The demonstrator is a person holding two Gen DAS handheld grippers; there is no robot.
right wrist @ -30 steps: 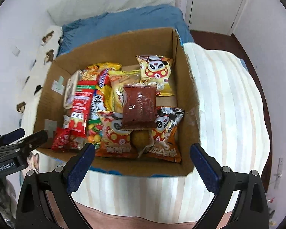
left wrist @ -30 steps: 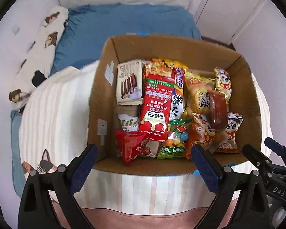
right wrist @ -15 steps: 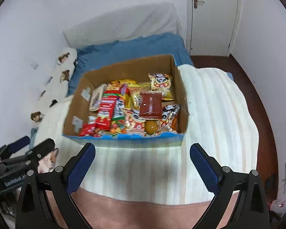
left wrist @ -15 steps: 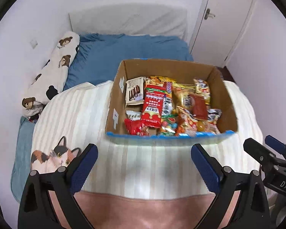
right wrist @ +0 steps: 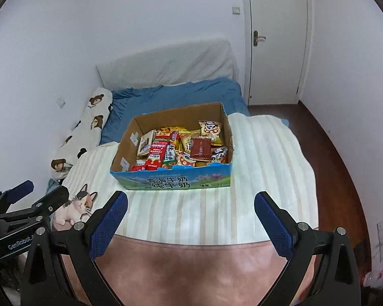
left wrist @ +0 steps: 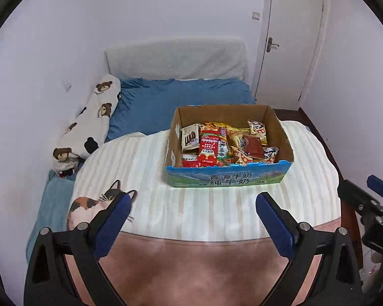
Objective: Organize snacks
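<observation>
A cardboard box [left wrist: 227, 178] [right wrist: 173, 181] with a blue-green printed front stands on the striped white blanket. It is packed with snack packets: a red packet [left wrist: 208, 150] [right wrist: 157, 153], a dark red pouch [left wrist: 254, 145] [right wrist: 201, 148], a panda-print bag [left wrist: 258, 127] [right wrist: 210, 127] and a white wafer pack [left wrist: 190, 137] [right wrist: 146, 145]. My left gripper [left wrist: 194, 206] hangs open and empty well in front of the box. Off to the right of the box front, my right gripper [right wrist: 191, 205] is open and empty too. Each gripper shows at the edge of the other's view.
The bed carries a blue sheet [left wrist: 176, 102], a bear-print bolster [left wrist: 92, 122] along the left wall and a cat print [left wrist: 94, 204] on the blanket. A pink blanket band [left wrist: 191, 262] lies nearest. A white door [right wrist: 275, 38] and dark wood floor [right wrist: 342, 168] are at the right.
Both grippers have pulled back and up from just above the box, so the box now looks small and its printed front shows. Both stayed open. The snacks have not moved.
</observation>
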